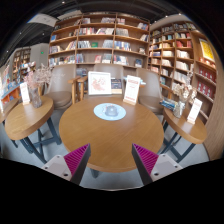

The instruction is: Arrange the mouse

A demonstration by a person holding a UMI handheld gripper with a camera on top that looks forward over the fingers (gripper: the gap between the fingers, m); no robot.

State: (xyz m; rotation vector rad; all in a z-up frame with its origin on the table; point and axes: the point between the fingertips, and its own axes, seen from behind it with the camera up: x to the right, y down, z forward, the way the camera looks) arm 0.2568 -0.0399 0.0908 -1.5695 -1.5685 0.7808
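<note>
Wood everywhere here: a round wooden tabletop (pixel 110 135) is sitting just ahead of the gripper (pixel 110 158), which is hanging wide open with nothing between its fingers, the magenta pads (pixel 75 155) facing each other across bare air. A round pale mat (pixel 110 111) is lying mid-table, and there's a small whitish thing on it that's probably the mouse (pixel 110 111), hard to tell from this far. Two white sign cards (pixel 99 83) are standing behind it. Smaller tables are flanking both sides, and bookshelves (pixel 105 42) are filling the back wall
</note>
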